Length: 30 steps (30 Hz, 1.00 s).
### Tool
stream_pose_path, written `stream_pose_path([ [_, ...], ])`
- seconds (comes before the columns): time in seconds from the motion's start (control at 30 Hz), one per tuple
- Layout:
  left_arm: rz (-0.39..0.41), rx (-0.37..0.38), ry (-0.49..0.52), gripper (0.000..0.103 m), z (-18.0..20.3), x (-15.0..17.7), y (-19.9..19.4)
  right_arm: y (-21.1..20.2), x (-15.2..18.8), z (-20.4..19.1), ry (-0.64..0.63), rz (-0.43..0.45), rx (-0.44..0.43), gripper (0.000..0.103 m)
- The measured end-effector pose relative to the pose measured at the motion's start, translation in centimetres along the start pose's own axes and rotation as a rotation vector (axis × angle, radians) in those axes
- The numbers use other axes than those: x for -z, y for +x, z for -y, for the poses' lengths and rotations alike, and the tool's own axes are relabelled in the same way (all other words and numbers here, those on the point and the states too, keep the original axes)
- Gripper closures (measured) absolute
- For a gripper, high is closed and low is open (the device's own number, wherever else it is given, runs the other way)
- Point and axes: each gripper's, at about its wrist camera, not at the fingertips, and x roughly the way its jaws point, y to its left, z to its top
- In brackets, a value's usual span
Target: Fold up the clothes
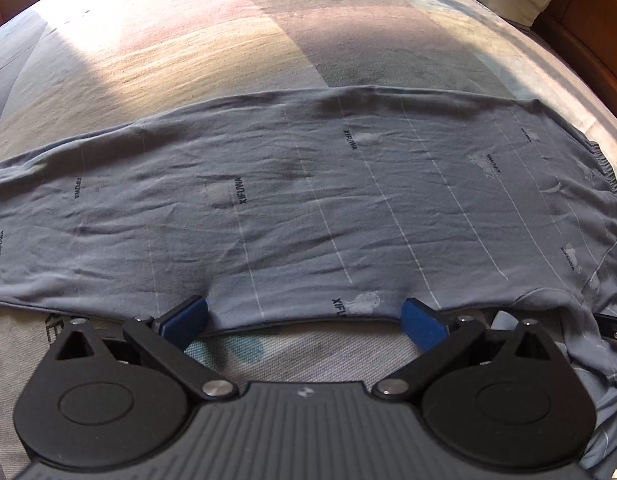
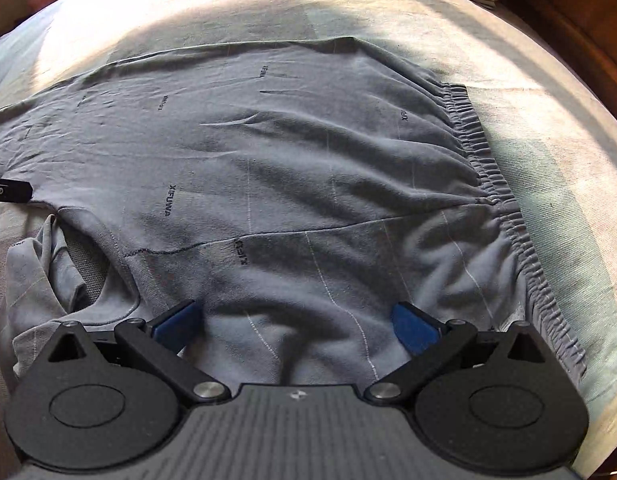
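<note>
Right now my left tool (image 1: 304,316) stands wide at the near hem of the grey trousers (image 1: 308,200), its blue pads straddling the edge as if to pinch it. My right tool (image 2: 296,324) is just as wide, over cloth near the elastic waistband (image 2: 488,184). The trousers lie spread across the bed (image 1: 188,40) (one leg bunched beside them), flat enough for a fold.

The trousers (image 1: 308,200) run off my left view's left edge, so I cannot see the leg end. My right gripper (image 1: 612,320) shows only as a sliver (cut by the frame edge).
</note>
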Motion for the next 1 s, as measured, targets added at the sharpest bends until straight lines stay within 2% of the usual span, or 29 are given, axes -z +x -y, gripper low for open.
stream_pose_path([
  [0.1,0.083,-0.012,-0.012,0.001,-2.2,-0.7,-1.9,0.0,0.1,0.0,-0.001,0.005,0.0,0.0],
  [0.2,0.122,-0.099,-0.054,0.001,-6.0,-2.4,-1.5,0.0,-0.1,-0.1,0.002,-0.013,0.005,0.0],
  [0.27,0.1,-0.164,-0.085,0.001,-8.7,-2.8,-0.3,0.1,-0.5,-0.1,0.008,-0.035,0.01,0.0],
  [0.33,0.045,-0.199,-0.114,0.001,-10.7,-2.4,0.7,0.1,-0.8,-0.2,0.014,-0.057,0.015,0.0],
  [0.4,0.055,-0.175,-0.116,0.001,-11.5,-0.7,-0.1,0.2,-1.1,-0.2,0.02,-0.084,0.019,0.0],
  [0.5,-0.017,-0.16,-0.082,0.001,-11.2,-0.3,-1.2,-0.1,-2.3,-0.4,0.034,-0.134,0.02,0.0],
  [0.53,-0.017,-0.148,-0.077,0.002,-11.4,-0.7,-1.6,-0.5,-2.8,-0.6,0.031,-0.12,0.019,0.0],
  [0.67,0.138,-0.198,0.043,0.001,-12.2,-4.2,-1.8,-2.4,-4.9,-2.9,-0.02,-0.026,0.001,0.0],
  [0.77,0.112,-0.227,0.027,0.001,-14.3,-6.2,0.7,-2.5,-7.2,-6.0,-0.052,0.033,-0.055,0.0],
  [0.87,0.09,-0.209,-0.066,0.0,-16.7,-4.3,0.8,-1.9,-9.8,-9.9,-0.087,0.091,-0.139,0.0],
  [1.0,0.085,-0.195,-0.129,0.0,-18.4,-0.8,-1.4,0.5,-12.5,-15.9,-0.156,0.103,-0.258,0.0],
])
